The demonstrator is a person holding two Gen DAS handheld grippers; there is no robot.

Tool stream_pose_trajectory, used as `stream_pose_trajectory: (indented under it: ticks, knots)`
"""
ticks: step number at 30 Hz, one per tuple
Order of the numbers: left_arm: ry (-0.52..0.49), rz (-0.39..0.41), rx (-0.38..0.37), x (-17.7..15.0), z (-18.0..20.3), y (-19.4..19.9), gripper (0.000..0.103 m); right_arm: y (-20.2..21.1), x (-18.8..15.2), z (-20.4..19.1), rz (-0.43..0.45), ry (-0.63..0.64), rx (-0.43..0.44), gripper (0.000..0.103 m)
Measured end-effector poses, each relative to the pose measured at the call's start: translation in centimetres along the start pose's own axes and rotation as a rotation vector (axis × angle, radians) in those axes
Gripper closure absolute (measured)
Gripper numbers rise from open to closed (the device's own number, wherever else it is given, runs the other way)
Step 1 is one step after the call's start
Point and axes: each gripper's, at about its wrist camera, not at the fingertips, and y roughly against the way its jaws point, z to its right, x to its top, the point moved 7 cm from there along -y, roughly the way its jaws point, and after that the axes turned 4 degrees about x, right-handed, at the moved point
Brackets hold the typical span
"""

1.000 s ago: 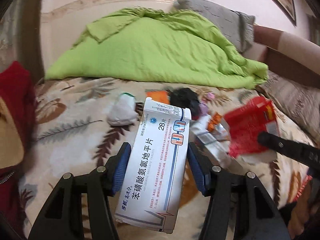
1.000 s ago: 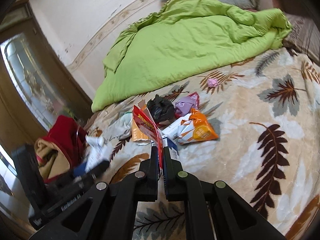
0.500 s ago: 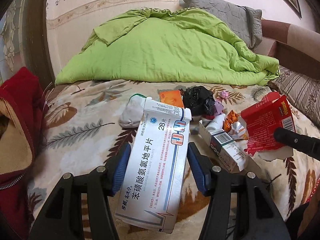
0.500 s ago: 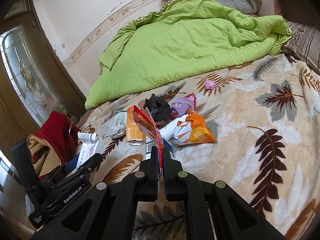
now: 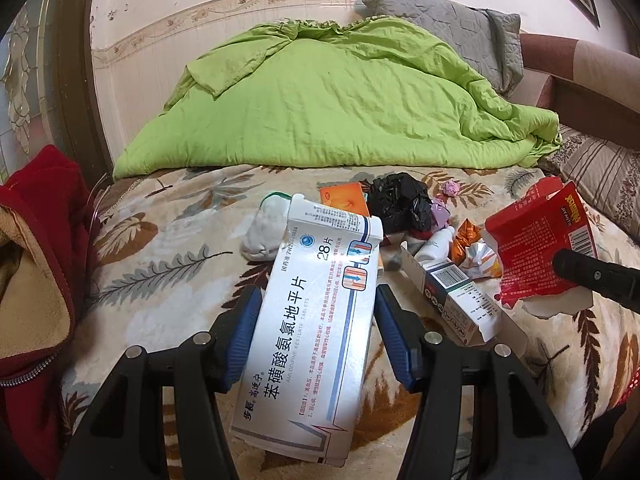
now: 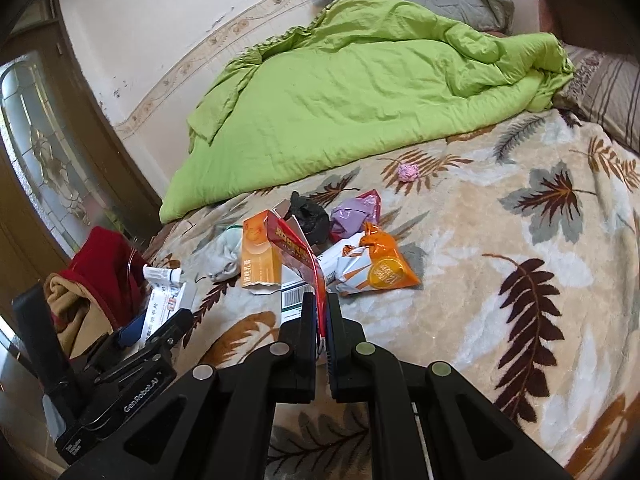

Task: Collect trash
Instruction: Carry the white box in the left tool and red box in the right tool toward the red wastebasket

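My left gripper is shut on a white medicine box with blue print, held above the leaf-patterned blanket. My right gripper is shut on the edge of a torn red carton, which shows at the right of the left wrist view as well, red carton. The left gripper with its box appears at the lower left of the right wrist view. Loose litter lies ahead: an orange box, a black bag, a purple wrapper, an orange snack packet and an open barcode box.
A green quilt is heaped at the far side of the bed below a grey pillow. A red jacket lies at the left edge. A grey-white sock and a pink paper ball lie on the blanket. A striped pillow sits right.
The left wrist view has swung slightly, bringing the litter pile and the red carton more into view. Both grips are unchanged.
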Motion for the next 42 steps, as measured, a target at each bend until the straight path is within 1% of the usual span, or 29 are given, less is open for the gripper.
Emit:
stream_pose_trajectory:
  ticks: [5, 12, 20, 24, 28, 32, 35, 39, 42]
  knots:
    - [-0.004, -0.005, 0.002, -0.2, -0.1, -0.3, 0.046, 0.3, -0.1, -0.2, -0.002, 0.017, -0.011, 0.098]
    - [-0.007, -0.018, -0.012, -0.3, 0.1, -0.8, 0.046, 1.1, -0.5, -0.5, -0.008, 0.041, 0.005, 0.098]
    - [-0.008, -0.029, -0.037, -0.3, 0.3, -1.2, 0.046, -0.4, -0.8, 0.2, -0.046, 0.025, -0.032, 0.098]
    - [-0.006, -0.040, -0.057, -0.4, 0.5, -1.4, 0.046, -0.5, -1.0, -0.2, -0.046, 0.055, -0.042, 0.098]
    - [-0.005, -0.034, -0.111, -0.5, 1.3, -0.9, 0.046, -0.6, -1.1, -0.7, -0.051, 0.097, -0.055, 0.098]
    - [-0.029, -0.037, -0.164, -0.9, 2.6, 0.0, 0.046, -0.2, -1.2, -0.6, -0.069, 0.070, -0.040, 0.098]
    - [-0.038, -0.045, -0.200, -1.3, 3.5, 1.0, 0.046, 1.0, -1.6, -0.3, -0.078, 0.026, -0.021, 0.098]
    - [-0.050, -0.059, -0.252, -1.6, 5.1, 2.6, 0.046, 3.6, -2.1, 0.2, -0.067, -0.008, -0.016, 0.098]
    - [-0.100, -0.069, -0.301, -2.1, 7.4, 4.3, 0.046, 5.5, -2.4, 1.1, -0.059, -0.037, -0.026, 0.098]
